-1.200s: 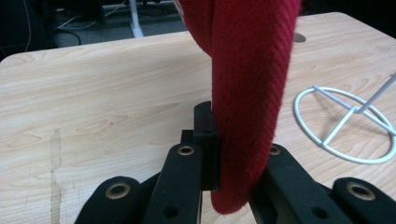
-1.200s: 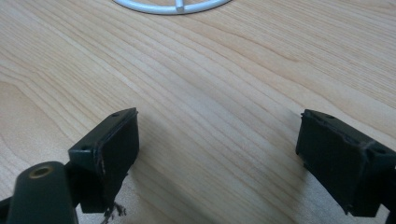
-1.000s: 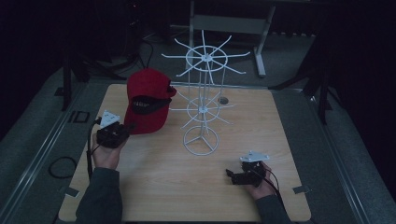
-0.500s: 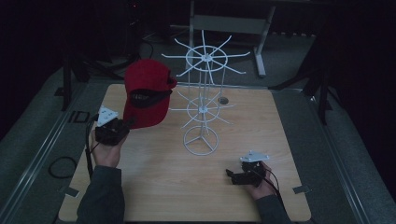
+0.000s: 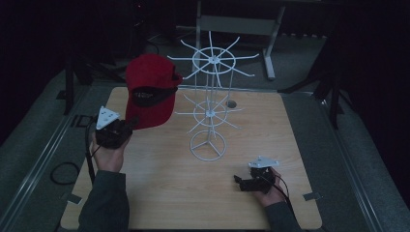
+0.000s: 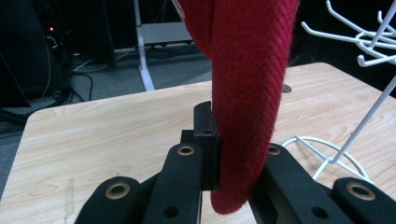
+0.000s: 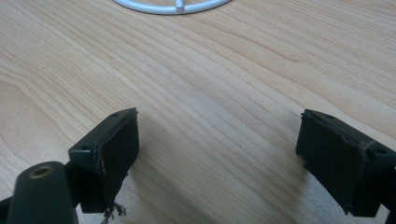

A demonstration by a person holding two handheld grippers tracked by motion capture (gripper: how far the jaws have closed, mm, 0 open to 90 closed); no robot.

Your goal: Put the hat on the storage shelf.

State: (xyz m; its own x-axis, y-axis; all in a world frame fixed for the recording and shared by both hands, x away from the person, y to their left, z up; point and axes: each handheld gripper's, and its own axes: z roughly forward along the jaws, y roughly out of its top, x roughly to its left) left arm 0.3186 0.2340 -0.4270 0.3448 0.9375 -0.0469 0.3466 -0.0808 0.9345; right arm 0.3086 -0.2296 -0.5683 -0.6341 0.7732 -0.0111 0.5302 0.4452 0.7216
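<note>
A red cap (image 5: 151, 89) hangs in the air above the table's left side, held by its brim in my left gripper (image 5: 126, 124). In the left gripper view the red fabric (image 6: 247, 93) is pinched between the two black jaws of that gripper (image 6: 236, 154). A white wire display stand (image 5: 210, 104) with radiating hooks rises from the table's middle, just right of the cap. My right gripper (image 5: 240, 182) rests low at the front right of the table, jaws wide apart over bare wood (image 7: 217, 156), with the stand's ring base (image 7: 173, 5) farther ahead.
The wooden table (image 5: 300, 145) is ringed by a dark floor with a metal rail. A cable (image 5: 63, 171) lies on the floor at the left. A grey metal frame (image 5: 237, 24) stands behind the table. A small hole (image 5: 231, 104) marks the tabletop behind the stand.
My left gripper has lifted the red cap off the table and raised it, tipping it up toward the stand's upper hooks. The right gripper has stayed put.
</note>
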